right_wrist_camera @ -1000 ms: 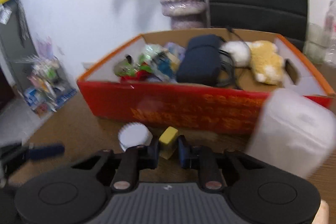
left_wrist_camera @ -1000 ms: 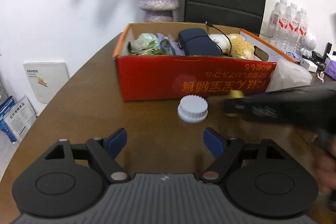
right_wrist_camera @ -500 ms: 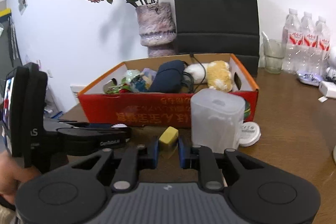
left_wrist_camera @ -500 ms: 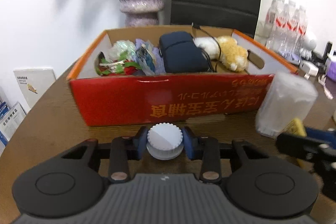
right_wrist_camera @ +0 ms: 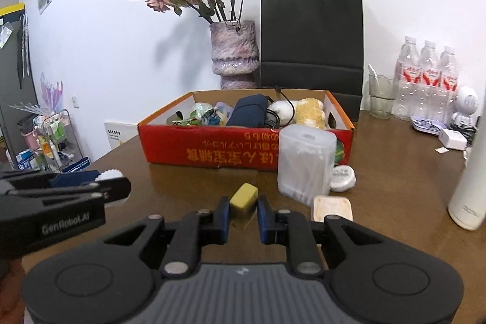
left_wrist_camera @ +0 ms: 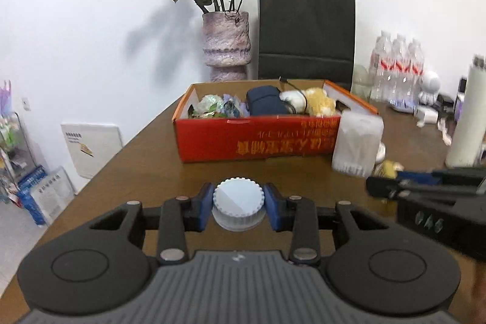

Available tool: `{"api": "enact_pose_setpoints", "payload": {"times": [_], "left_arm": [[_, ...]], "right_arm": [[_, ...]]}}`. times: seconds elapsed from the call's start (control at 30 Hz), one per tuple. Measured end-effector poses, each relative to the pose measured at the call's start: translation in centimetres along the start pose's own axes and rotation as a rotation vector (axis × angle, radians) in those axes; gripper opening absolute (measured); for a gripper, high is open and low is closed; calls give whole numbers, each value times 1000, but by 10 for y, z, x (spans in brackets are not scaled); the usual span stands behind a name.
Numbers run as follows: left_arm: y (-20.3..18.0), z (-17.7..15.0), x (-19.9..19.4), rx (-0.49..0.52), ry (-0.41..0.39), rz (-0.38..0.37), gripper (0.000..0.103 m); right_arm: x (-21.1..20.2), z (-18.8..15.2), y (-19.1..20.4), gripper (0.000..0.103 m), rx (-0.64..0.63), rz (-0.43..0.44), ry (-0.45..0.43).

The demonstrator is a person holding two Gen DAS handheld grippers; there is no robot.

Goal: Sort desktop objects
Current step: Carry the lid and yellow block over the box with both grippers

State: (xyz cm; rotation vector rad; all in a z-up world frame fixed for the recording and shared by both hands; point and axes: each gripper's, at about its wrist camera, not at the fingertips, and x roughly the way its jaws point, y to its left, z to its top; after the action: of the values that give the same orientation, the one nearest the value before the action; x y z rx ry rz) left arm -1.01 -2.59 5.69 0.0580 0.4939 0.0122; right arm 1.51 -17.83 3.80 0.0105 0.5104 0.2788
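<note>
Between the left gripper's [left_wrist_camera: 238, 207] fingers sits the ridged cap [left_wrist_camera: 237, 202], touching both pads. Ahead of those fingers the cardboard box [left_wrist_camera: 258, 138] stands on the table [left_wrist_camera: 136, 169]; in it a pouch [left_wrist_camera: 265, 104] lies left of a plush toy [left_wrist_camera: 316, 105], with wrapped packets [left_wrist_camera: 215, 108] further left. Between the right gripper's [right_wrist_camera: 243, 216] fingers sits the small block [right_wrist_camera: 243, 200]. Ahead and right of those fingers a plastic container [right_wrist_camera: 305, 163] stands before the box's right end, a round tin [right_wrist_camera: 343, 178] just beside it on the right, a shallow tray [right_wrist_camera: 332, 208] nearer the fingers. Behind the box stand a vase [right_wrist_camera: 235, 53] and, right of it, a paper bag [right_wrist_camera: 311, 35].
</note>
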Motion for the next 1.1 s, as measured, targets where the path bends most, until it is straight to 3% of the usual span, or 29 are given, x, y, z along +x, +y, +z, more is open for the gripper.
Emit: {"api": "enact_pose_setpoints", "payload": {"times": [0.3, 0.57, 0.8, 0.87, 1.03, 1.1], "left_arm": [[-8, -16, -34, 66, -9, 14, 37], [12, 0, -29, -13, -21, -8, 37], [39, 78, 19, -71, -78, -129, 37], [45, 105, 50, -81, -32, -134, 37], [52, 149, 133, -60, 138, -190, 37], [52, 151, 163, -8, 185, -188, 37]], "right_arm": [[-44, -21, 1, 17, 14, -35, -22], [-53, -11, -4, 17, 23, -13, -48], [-28, 63, -7, 17, -9, 88, -136], [-8, 89, -7, 17, -22, 115, -127], [75, 158, -11, 17, 32, 199, 36], [114, 171, -10, 17, 61, 168, 113]]}}
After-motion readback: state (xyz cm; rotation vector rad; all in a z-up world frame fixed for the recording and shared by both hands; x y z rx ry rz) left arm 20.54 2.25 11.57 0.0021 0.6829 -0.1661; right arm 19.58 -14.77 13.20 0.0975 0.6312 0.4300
